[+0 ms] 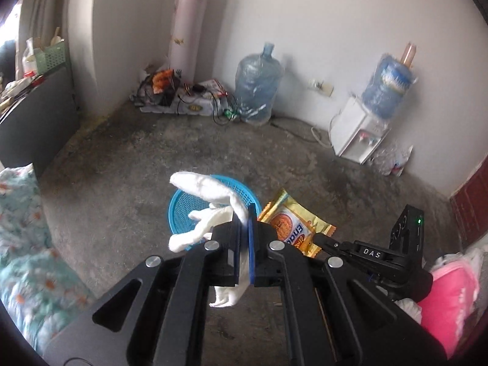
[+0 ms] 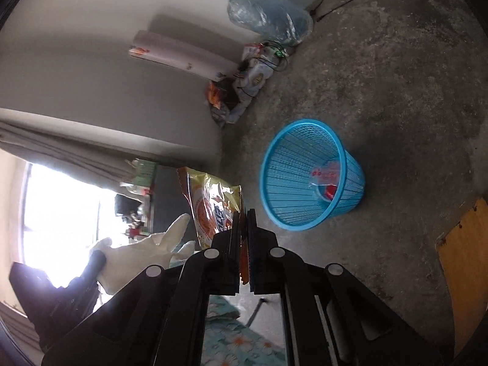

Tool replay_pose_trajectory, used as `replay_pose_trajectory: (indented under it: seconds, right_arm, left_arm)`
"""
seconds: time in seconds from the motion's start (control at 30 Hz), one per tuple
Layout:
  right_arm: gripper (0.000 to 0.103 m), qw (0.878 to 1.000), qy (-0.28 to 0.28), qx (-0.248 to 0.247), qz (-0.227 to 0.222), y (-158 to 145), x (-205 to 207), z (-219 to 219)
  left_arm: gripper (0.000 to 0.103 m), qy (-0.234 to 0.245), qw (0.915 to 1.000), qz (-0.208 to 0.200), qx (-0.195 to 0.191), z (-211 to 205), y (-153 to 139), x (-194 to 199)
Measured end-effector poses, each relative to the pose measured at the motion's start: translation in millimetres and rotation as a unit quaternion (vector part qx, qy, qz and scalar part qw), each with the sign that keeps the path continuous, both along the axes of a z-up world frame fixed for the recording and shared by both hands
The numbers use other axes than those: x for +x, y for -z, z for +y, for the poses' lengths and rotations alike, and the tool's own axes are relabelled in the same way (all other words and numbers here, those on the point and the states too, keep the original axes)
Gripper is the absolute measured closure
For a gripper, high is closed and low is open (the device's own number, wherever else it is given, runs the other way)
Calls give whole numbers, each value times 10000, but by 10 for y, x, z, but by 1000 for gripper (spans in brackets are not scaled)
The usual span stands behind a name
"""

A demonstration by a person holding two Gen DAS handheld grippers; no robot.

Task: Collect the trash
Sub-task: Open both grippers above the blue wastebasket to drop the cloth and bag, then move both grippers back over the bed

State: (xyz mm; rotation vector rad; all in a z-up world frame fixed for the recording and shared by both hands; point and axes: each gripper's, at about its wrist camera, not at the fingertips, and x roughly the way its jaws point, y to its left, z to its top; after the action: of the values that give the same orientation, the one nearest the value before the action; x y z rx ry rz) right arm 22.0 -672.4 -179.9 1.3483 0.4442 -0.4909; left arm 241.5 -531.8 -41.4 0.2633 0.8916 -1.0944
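Note:
My left gripper [image 1: 244, 213] is shut on a white glove [image 1: 204, 189] that hangs over the blue mesh waste basket [image 1: 183, 207] on the concrete floor. My right gripper [image 2: 243, 216] is shut on a yellow-orange snack bag [image 2: 213, 204]; that bag also shows in the left wrist view [image 1: 292, 225], just right of the basket. In the right wrist view the basket [image 2: 292, 183] stands to the right of the fingers, with a red-and-clear wrapper [image 2: 326, 183] inside. The glove [image 2: 143, 256] and the left gripper show at lower left there.
A large water bottle [image 1: 256, 91], a rolled mat [image 1: 189, 21] and a pile of boxes and cables [image 1: 183, 97] line the far wall. A water dispenser [image 1: 363, 128] stands at right. Floral bedding [image 1: 27, 244] lies left, a pink cloth [image 1: 451, 299] right.

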Motion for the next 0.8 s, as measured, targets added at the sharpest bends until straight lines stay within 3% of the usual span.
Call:
replay_pose_trajectory:
  seconds: [0.2,0.27,0.33,0.37,0.4,0.43,0.57,0.67,0.8]
  right_arm:
    - [98,9986,-105,78,512,347,474,-404]
    - [97,9971,-128,40,748,458,629,-547]
    - [87,9943,-159,175,1036,642,757,-683]
    - [69,9925,-149,237,1194,726,789,-726]
    - [61,9906,-138,263,1337,800,810,-759]
    - [61,9884,-124,262,1489,875,823,-787]
    - [61,9866,-112,227,1610,993,734,-734]
    - [61,9873,-133,130,1579,970,609,-611]
    - [61,9897,-219,37,1413,791,422,-390]
  left_arm:
    - [101,21,9997,113,238,-609,580,287]
    - [96,-1,9993,56,363,-795,754,356]
    - [64,-227,9983,84,521,-926,919,441]
    - [49,-325,9980,90,541,-985,975,470]
    - [49,-402,9978,81,527,-1007,1013,491]
    - [49,-447,9975,80,543,-1012,1042,521]
    - [43,-493,9973,265,483,-868,1048,605]
    - [42,-419,9979,154,471,-713,962,609]
    - [40,-246,9988,122,417,-365,633,568]
